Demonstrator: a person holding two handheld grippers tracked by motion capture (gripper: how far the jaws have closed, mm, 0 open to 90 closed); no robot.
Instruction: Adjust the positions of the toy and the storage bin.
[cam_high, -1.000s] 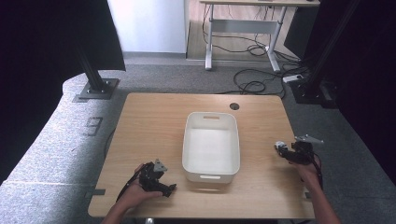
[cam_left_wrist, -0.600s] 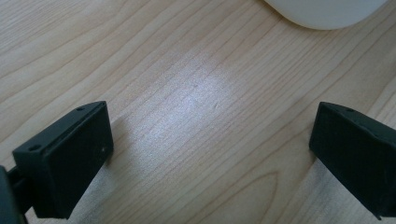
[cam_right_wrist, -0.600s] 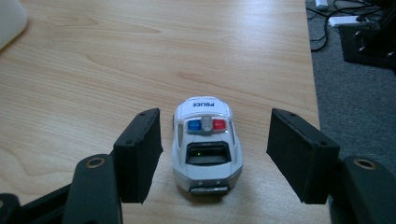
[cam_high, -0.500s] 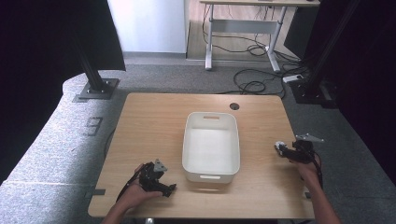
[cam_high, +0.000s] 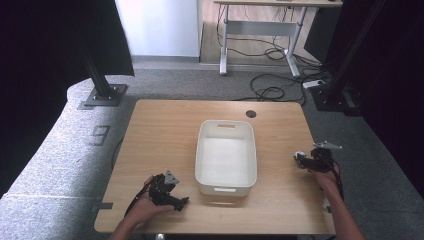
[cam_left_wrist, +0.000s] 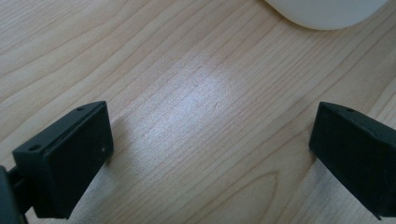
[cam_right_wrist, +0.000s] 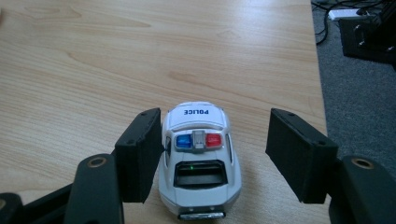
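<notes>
While resting on the table (cam_high: 165, 125) right of the bin (cam_high: 226, 156), toy police car (cam_right_wrist: 198, 158) between right gripper (cam_right_wrist: 212, 149) jaws: spread, left jaw touching, right jaw apart. Left gripper (cam_left_wrist: 212, 149): jaws spread over bare wood, 1 bin corner ahead.

White bin (cam_high: 226, 159) mid-table (cam_high: 165, 130), left tool (cam_high: 172, 197) near corner, right tool (cam_high: 305, 160) at edge

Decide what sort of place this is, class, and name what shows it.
Probably a lab or recording studio: black curtains flank the wooden table, metal stands rise beside it, and cables trail under a desk behind.
</notes>
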